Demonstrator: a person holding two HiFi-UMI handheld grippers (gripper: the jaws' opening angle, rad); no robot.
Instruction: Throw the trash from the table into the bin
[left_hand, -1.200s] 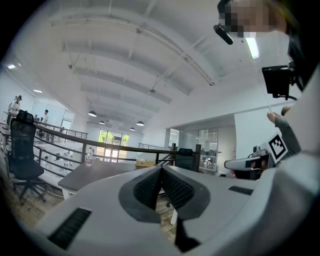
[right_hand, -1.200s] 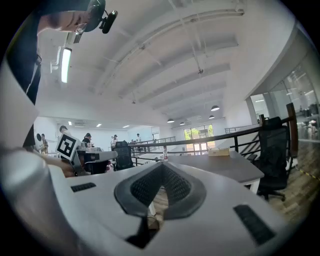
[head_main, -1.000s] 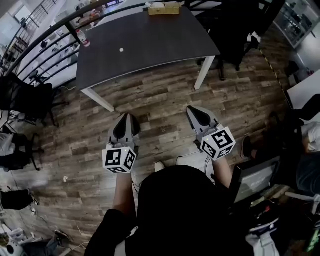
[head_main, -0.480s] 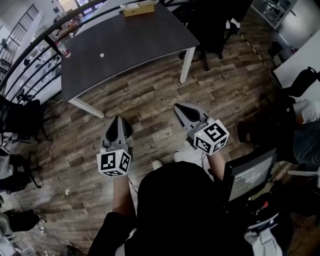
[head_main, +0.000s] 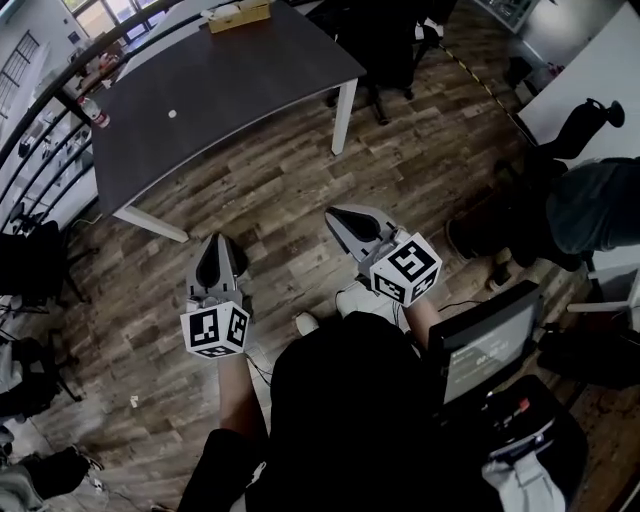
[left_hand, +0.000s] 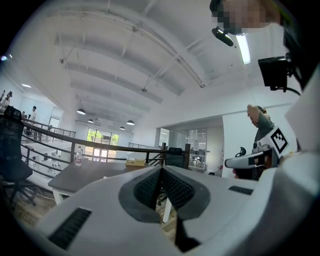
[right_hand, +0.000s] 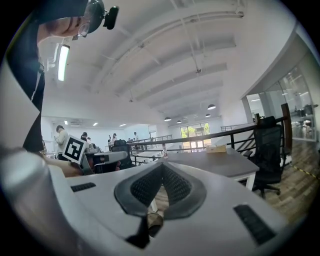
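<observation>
Two grippers, both closed and empty, held over the brown wood-plank floor (head_main: 290, 190), well short of the table. Left to right we see:
- small clear bottle with red on it (head_main: 97, 112), at the left edge of the dark grey rectangular table with white legs (head_main: 250, 70)
- small white speck (head_main: 172, 115) on the tabletop, well apart from both grippers and too small for us to identify
- tan cardboard box (head_main: 238, 14) at the table's far edge, cut off by the frame
- left gripper (head_main: 216, 243): jaws pressed together, nothing between them
- right gripper (head_main: 333, 216): same
- black monitor (head_main: 485, 345) at lower right, partly hidden behind our dark torso, which also blocks the floor beneath us
</observation>
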